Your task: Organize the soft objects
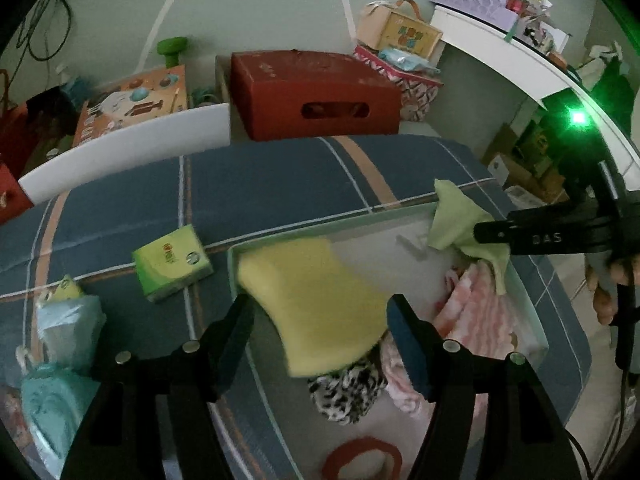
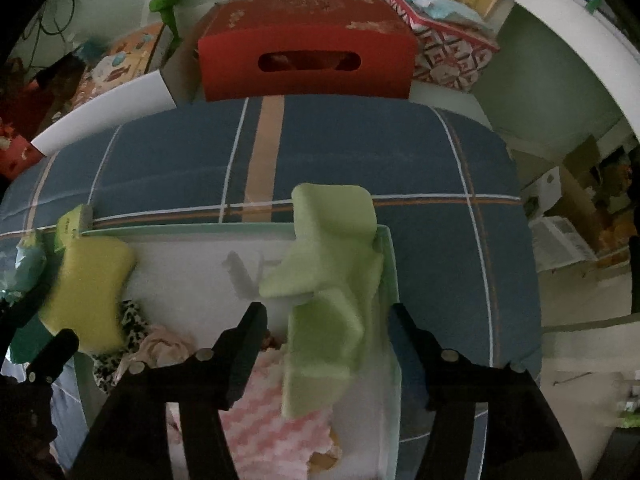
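A shallow white box with a pale green rim (image 1: 528, 304) lies on the blue plaid bed (image 1: 280, 184). My left gripper (image 1: 320, 312) is open over the box's left end, and a blurred yellow sponge (image 1: 316, 300) sits loose between its fingers. Over the box's far right corner my right gripper (image 2: 326, 320) is also open, with a blurred light green cloth (image 2: 332, 280) hanging free between its jaws. In the box lie a pink-and-white zigzag cloth (image 2: 268, 420) and a leopard-print piece (image 1: 348, 392). The left wrist view shows the right gripper (image 1: 492, 248) by the green cloth (image 1: 456, 220).
A green tissue pack (image 1: 172, 264) and teal plastic packets (image 1: 68, 320) lie on the bed left of the box. A red cardboard box (image 1: 320, 92) stands behind the bed, flanked by a white board (image 1: 128, 148), patterned boxes (image 1: 416, 84) and a white desk (image 1: 500, 48).
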A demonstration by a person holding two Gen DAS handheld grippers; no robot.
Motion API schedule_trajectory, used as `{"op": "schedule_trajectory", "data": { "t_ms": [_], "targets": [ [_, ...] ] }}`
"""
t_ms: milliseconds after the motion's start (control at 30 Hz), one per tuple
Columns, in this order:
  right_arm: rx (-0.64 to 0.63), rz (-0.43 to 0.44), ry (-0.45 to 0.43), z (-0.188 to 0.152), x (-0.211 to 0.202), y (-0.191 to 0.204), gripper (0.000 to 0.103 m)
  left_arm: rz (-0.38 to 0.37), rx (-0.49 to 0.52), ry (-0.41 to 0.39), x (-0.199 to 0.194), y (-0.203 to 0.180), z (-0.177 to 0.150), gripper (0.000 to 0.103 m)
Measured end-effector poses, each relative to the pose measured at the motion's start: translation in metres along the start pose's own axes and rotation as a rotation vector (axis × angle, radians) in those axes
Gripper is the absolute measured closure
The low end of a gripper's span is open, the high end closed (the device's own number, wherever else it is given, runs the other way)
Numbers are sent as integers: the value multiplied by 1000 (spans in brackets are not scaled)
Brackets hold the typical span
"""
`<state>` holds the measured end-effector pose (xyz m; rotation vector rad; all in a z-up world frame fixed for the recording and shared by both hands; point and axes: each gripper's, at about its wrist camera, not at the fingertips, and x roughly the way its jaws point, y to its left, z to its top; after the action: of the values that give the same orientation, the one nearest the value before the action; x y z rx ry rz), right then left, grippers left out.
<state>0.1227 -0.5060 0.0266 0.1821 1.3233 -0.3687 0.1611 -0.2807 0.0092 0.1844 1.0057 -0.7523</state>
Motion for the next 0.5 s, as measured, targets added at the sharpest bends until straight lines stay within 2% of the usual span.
{"op": "schedule_trajectory", "data": {
  "t_ms": [67, 200, 367, 400, 500],
  "targets": [
    [-4, 9, 1, -1, -5, 1, 37, 4, -19, 5, -8, 4, -1, 32],
    [-16, 34, 8, -7, -17, 5, 19, 10, -31, 0, -24, 9, -5, 20],
    [-24, 57, 9, -17, -35, 14, 9, 69, -42, -39, -46, 17, -14, 8],
    [-26, 60, 12, -20, -37, 16, 6, 74, -50, -39, -50, 20, -16, 7],
    [-38, 65, 13, -27, -49, 24, 5, 99, -58, -38, -65, 28, -22, 7]
  ]
}}
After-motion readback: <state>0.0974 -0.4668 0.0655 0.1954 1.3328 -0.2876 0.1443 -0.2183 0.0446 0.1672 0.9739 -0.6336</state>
